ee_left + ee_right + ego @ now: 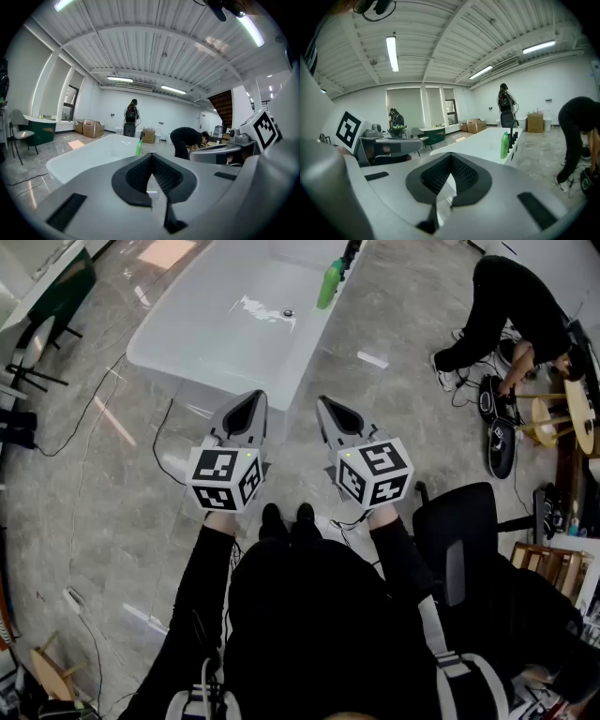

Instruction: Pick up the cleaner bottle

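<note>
A grey marbled floor (112, 484) is stretching under everything, and a long white tub (187, 343) is lying across it ahead of the wearer. At the right a person in black (506, 306) is bending over cables; a black office chair (459, 531) is showing only in the head view. The two gripper views alone are showing a standing figure with a backpack (131, 117) by the far wall. The left gripper (251, 401) and right gripper (328, 407) are hovering over the floor, well short of the tub, each with its jaws pressing together on nothing. The green cleaner bottle (329, 284) is standing upright on the tub's far right rim, beside a black tap (513, 133).
</note>
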The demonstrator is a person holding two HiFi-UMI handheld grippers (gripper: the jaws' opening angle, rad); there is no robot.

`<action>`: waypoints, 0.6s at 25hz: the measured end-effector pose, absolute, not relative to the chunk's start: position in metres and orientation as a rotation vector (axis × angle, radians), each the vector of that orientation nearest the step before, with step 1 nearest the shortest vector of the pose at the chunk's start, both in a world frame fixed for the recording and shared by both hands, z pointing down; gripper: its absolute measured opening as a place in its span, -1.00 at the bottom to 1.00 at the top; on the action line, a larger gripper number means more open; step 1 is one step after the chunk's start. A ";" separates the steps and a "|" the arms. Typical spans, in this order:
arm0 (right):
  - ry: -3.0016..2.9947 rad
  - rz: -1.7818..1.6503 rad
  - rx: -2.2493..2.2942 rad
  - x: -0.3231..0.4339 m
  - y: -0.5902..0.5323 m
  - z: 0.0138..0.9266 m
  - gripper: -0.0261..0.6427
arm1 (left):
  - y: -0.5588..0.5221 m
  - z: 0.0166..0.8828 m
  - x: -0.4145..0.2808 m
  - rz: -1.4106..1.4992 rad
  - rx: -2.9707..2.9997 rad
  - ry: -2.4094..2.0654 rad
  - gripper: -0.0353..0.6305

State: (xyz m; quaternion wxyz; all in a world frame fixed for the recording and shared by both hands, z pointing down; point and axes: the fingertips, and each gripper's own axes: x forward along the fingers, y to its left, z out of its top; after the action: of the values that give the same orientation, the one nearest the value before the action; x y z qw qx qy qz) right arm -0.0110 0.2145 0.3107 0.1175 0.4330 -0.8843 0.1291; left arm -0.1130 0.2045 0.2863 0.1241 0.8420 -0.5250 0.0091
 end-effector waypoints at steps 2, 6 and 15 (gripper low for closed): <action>-2.589 0.375 1.269 -0.011 0.215 0.311 -0.92 | 0.204 0.287 -0.112 0.031 2.457 -1.528 -0.87; -2.588 0.368 1.272 -0.008 0.214 0.311 -0.92 | 0.205 0.289 -0.109 0.040 2.458 -1.522 -0.87; -2.578 0.406 1.324 0.011 0.209 0.316 -0.92 | 0.203 0.293 -0.110 0.032 2.428 -1.526 -0.87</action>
State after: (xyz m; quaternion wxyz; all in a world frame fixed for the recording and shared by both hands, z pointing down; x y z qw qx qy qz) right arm 0.0110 0.2091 0.3156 0.1075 0.4499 -0.8758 0.1379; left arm -0.1100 0.2027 0.2933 0.1362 0.8387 -0.5272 0.0111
